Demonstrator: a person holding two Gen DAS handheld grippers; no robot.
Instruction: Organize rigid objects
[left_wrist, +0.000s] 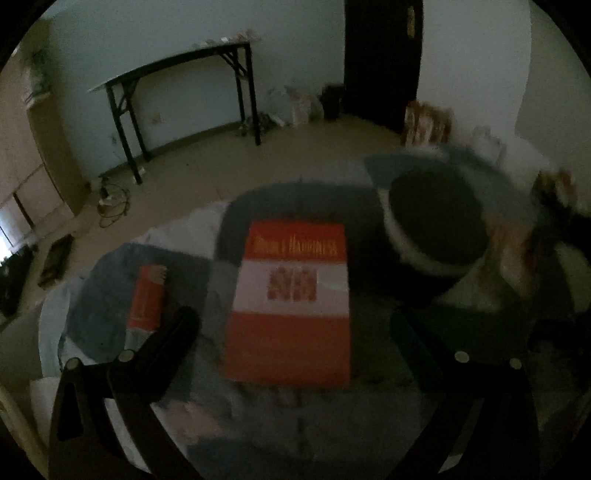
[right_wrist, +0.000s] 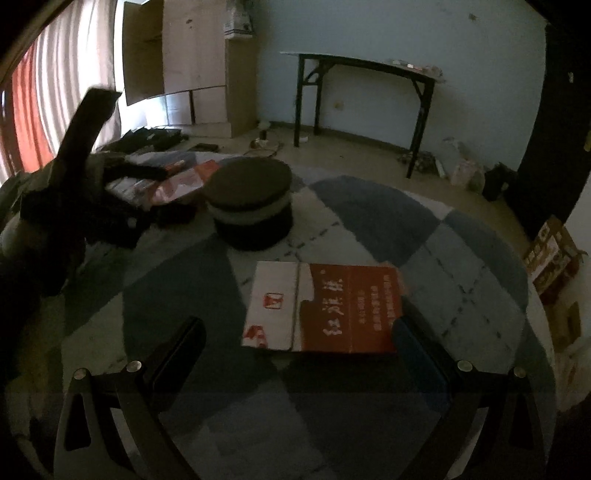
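Observation:
A large red and white carton (left_wrist: 290, 302) lies flat on the round blue and white table (left_wrist: 107, 269), blurred in the left wrist view. My left gripper (left_wrist: 293, 332) hangs open just above it, with a finger to either side of its near half. A small red box (left_wrist: 147, 299) lies to its left and a round dark tin (left_wrist: 439, 229) to its right. In the right wrist view a flattened red and white carton (right_wrist: 325, 306) lies on the table (right_wrist: 369, 206). My right gripper (right_wrist: 299, 332) is open before its near edge. The tin (right_wrist: 251, 199) stands beyond.
One of the left gripper's fingers (right_wrist: 88, 118) shows at the left of the right wrist view, above the large carton (right_wrist: 177, 181). A black folding table (right_wrist: 369, 70) stands by the far wall. Cardboard boxes (right_wrist: 550, 258) sit on the floor at the right, cables (left_wrist: 110, 203) at the left.

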